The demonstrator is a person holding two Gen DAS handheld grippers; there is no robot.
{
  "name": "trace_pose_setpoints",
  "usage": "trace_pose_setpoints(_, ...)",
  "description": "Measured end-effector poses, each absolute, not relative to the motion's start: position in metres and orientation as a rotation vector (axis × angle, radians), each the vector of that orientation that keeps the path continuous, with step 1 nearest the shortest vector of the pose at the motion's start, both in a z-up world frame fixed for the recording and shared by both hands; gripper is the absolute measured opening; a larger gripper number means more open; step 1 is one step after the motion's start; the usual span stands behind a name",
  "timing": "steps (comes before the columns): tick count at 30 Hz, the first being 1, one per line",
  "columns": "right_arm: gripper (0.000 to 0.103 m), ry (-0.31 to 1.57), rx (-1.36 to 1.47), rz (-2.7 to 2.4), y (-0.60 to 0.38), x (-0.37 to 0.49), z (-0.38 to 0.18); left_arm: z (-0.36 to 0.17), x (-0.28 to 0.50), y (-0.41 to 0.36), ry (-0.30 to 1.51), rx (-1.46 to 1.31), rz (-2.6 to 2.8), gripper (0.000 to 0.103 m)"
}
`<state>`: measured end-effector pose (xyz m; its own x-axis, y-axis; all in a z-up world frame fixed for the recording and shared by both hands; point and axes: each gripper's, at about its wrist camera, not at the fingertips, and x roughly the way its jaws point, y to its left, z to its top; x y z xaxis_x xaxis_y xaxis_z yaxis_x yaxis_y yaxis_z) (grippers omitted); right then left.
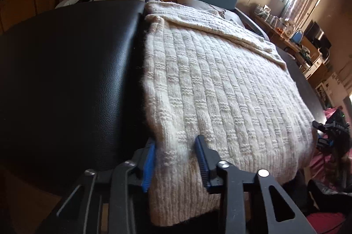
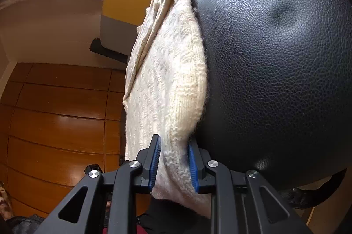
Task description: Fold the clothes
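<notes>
Gripping the near hem of the cream knit sweater (image 1: 220, 84), left gripper (image 1: 176, 159) has blue pads (image 1: 148, 165) pressed into the wool. Sweater lies flat on the black leather seat (image 1: 66, 80). Only this view shows the folded sleeve at 1 o'clock. Right gripper (image 2: 173, 163) clamps another hem corner; only there the cloth bunches edge-on, wooden cabinet (image 2: 59, 119) at 9 o'clock.

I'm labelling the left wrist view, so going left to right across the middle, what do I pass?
Black leather surface → cream knitted sweater → cluttered desk by the window. Nearest the camera, the left hand-held gripper grips the sweater's edge.
</notes>
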<state>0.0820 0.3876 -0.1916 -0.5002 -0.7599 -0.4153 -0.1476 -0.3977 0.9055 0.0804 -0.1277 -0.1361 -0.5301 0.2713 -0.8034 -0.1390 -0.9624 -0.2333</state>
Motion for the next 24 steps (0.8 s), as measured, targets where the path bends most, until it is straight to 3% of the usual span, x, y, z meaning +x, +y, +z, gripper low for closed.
trace_pose_setpoints(8,0.023,-1.328,1.28,-1.954,0.387,0.082,-0.189,-0.135,0.079,-0.131,-0.264,-1.39,2.55,0.009)
trace_pose_setpoints(10,0.015,-1.268,1.308,-1.992,0.384,0.081,-0.185,-0.135,0.079,-0.131,-0.266,-1.39,2.549,0.01)
trace_pose_setpoints(13,0.016,-1.23,1.292,-2.042,0.379,0.084,-0.182,-0.136,0.078,-0.127,-0.218,-1.378,2.57,0.012)
trace_pose_setpoints(17,0.018,-1.33,1.243,-2.04,0.381,0.093,-0.187,-0.136,0.079,-0.119,-0.156,-1.356,2.601,0.018)
trace_pose_setpoints(21,0.018,-1.264,1.171,-2.104,0.379,0.102,-0.184,-0.137,0.081,-0.117,-0.137,-1.333,2.611,0.028)
trace_pose_setpoints(23,0.018,-1.328,1.176,-2.075,0.381,0.103,-0.188,-0.137,0.08,-0.12,-0.189,-1.347,2.604,0.027)
trace_pose_setpoints(24,0.018,-1.371,1.181,-2.045,0.384,0.102,-0.191,-0.138,0.079,-0.123,-0.229,-1.359,2.598,0.022)
